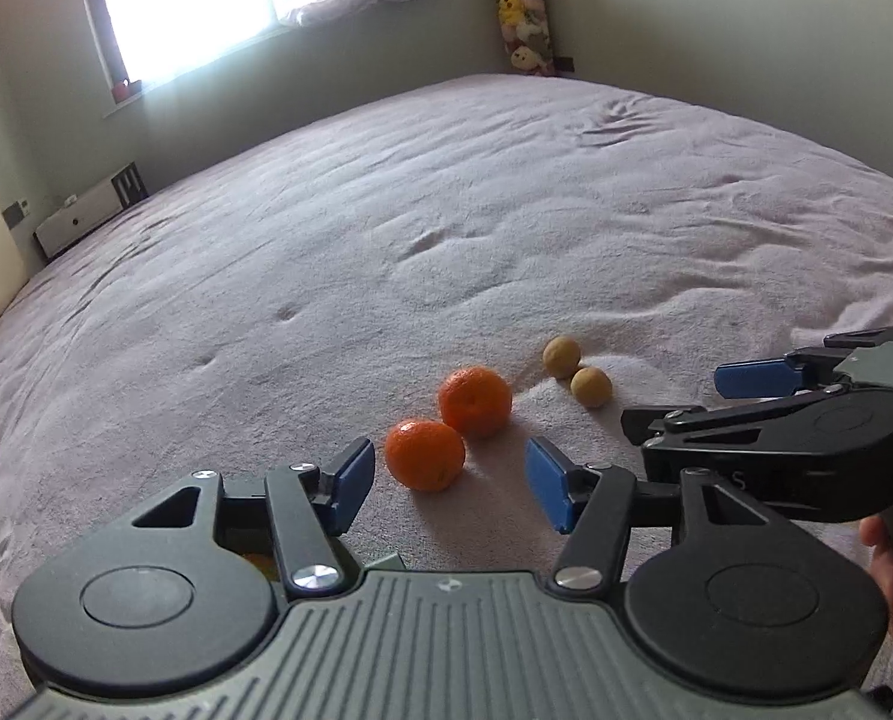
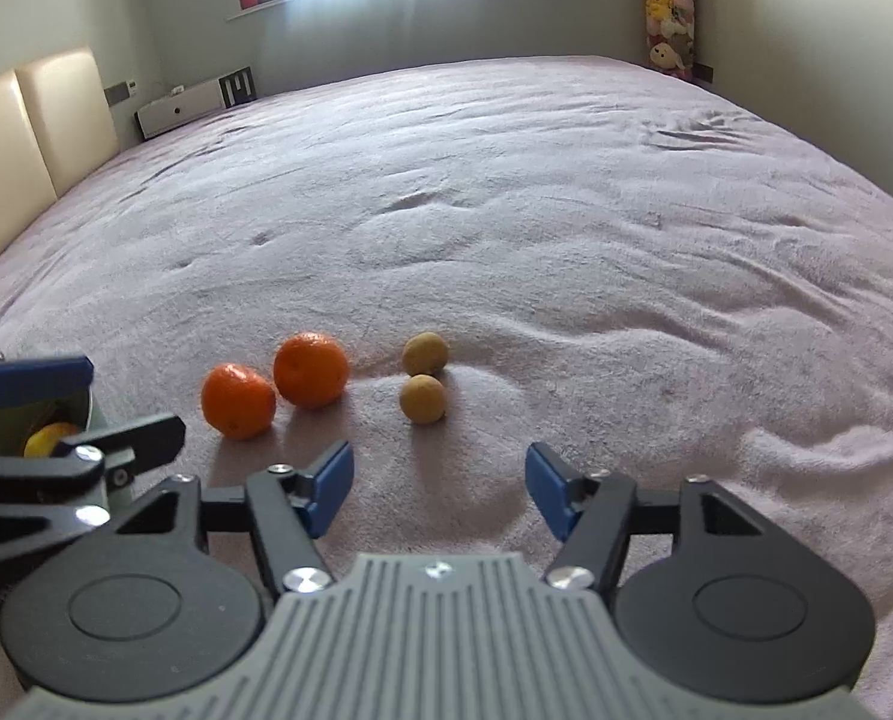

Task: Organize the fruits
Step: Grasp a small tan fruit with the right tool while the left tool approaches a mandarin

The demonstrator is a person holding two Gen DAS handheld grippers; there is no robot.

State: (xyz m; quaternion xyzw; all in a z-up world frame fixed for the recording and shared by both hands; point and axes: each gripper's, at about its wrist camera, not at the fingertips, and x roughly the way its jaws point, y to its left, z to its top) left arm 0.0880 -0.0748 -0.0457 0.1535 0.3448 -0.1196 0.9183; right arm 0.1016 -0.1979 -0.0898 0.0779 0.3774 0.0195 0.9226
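Observation:
Two oranges lie touching on the bed: the near one and the far one. Two small tan round fruits sit to their right, one behind and one in front. My left gripper is open and empty, just short of the near orange. My right gripper is open and empty, a little short of the tan fruits; it also shows in the left wrist view. A pale bowl with a yellow-orange fruit inside sits at the left, partly hidden by the left gripper.
The fruits lie on a wide pinkish bedspread. A cream headboard is at the left, a white bedside unit beyond it, a window behind and a hanging stack of plush toys in the corner.

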